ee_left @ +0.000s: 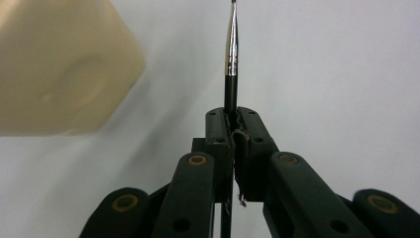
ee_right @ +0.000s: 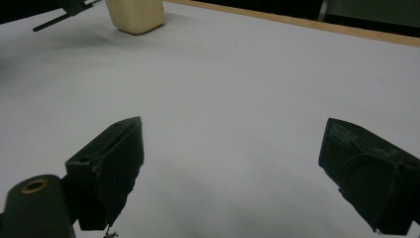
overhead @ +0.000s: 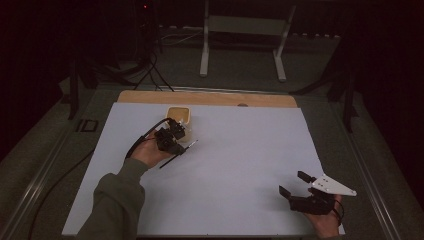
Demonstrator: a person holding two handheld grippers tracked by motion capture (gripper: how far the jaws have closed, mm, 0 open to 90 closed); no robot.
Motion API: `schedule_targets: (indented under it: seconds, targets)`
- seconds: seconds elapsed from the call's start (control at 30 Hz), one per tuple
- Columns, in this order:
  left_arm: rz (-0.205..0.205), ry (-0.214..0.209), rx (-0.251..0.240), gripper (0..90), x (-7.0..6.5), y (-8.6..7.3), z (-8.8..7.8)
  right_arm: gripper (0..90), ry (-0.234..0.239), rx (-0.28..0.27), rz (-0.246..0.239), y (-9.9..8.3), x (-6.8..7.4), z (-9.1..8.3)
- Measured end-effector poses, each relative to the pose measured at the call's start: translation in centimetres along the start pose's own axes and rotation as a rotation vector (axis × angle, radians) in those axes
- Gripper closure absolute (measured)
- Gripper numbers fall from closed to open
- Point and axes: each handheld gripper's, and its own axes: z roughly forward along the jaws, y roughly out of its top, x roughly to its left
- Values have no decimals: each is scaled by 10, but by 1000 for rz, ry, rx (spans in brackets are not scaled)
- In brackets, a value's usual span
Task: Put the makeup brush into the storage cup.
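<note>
Left tool (ee_left: 232,124) clamped on brush (ee_left: 231,59) | beside cup (overhead: 179,116) | right tool (overhead: 294,184) gaping, unladen | near sheet (overhead: 250,150) edge

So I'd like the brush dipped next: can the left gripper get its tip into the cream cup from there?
Probably yes. The left gripper, shut on the thin brush, sits right beside the cream cup, whose top is open, and nothing lies between them.

We saw the right gripper (ee_right: 230,173) with its jaws spread wide over white paper (ee_right: 237,89), a cream cup (ee_right: 136,15) far ahead to its left.
</note>
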Motion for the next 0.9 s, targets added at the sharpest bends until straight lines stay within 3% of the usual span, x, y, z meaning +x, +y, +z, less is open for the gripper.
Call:
schedule_targets:
  seconds: [0.9]
  targets:
    - [-69, 55, -183, 865, 9, -4, -23, 103, -3, -1, -1, 0, 0, -1]
